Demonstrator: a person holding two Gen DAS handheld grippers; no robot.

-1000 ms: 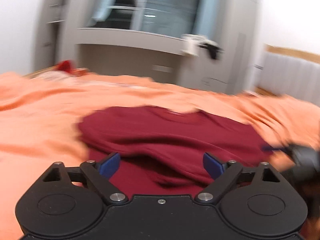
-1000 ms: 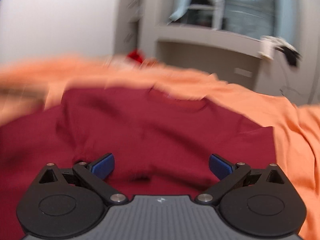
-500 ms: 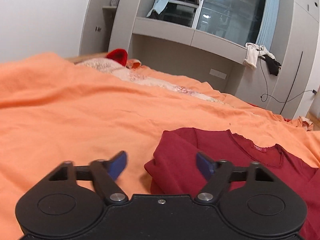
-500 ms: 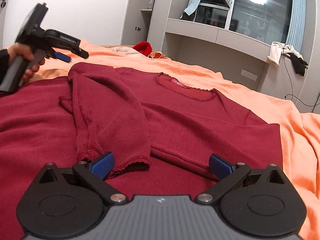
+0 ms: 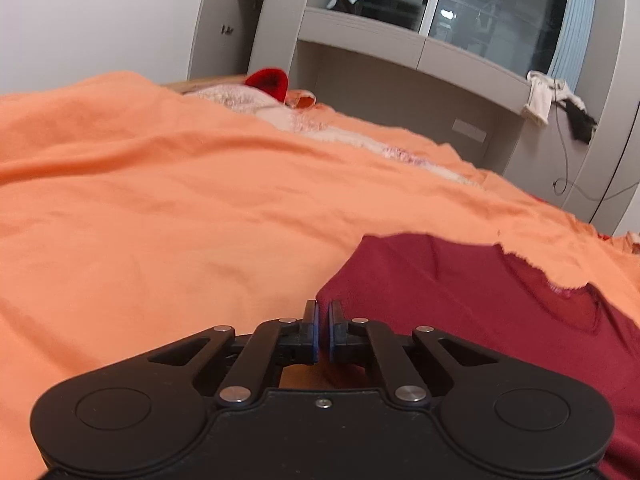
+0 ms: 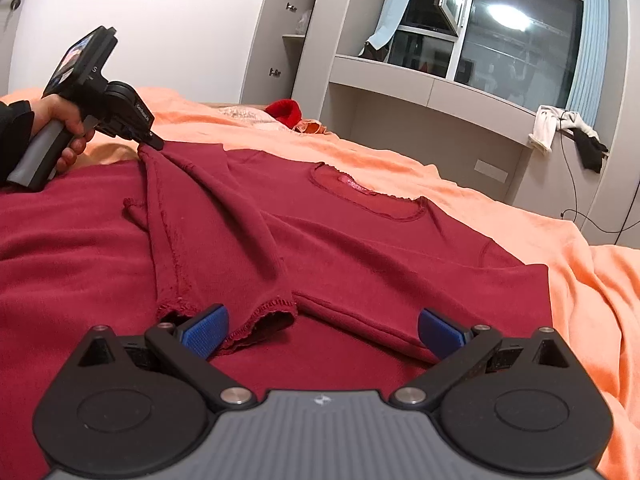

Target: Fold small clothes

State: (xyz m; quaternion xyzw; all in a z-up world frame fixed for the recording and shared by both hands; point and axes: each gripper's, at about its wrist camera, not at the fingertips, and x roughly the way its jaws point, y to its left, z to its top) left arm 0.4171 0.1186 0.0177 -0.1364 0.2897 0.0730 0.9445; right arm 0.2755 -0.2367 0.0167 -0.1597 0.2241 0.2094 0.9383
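Red top (image 6: 360,248): flat on bed cover (image 6: 460,184), one sleeve folded across body toward 6 o'clock. Left gripper (image 5: 323,330): jaws clamped on shoulder fold at 10 o'clock. Right gripper (image 6: 320,330): jaws apart, empty, over hem. Early stage; other sleeve and body folds outstanding.

We see a dark red long-sleeved top (image 6: 360,248) spread flat on the orange bedcover (image 6: 460,184), neckline toward the window (image 6: 516,36). Its left sleeve (image 6: 224,232) is folded across the body, cuff lying just in front of our right hand-held gripper (image 6: 320,330), whose blue-padded jaws stand wide apart above the fabric. At the top's far left shoulder, the left hand-held gripper (image 6: 156,145) pinches the cloth with its tip, held in a person's hand (image 6: 60,120). Beyond the top, a bright red item (image 6: 285,111) rests on the bed.
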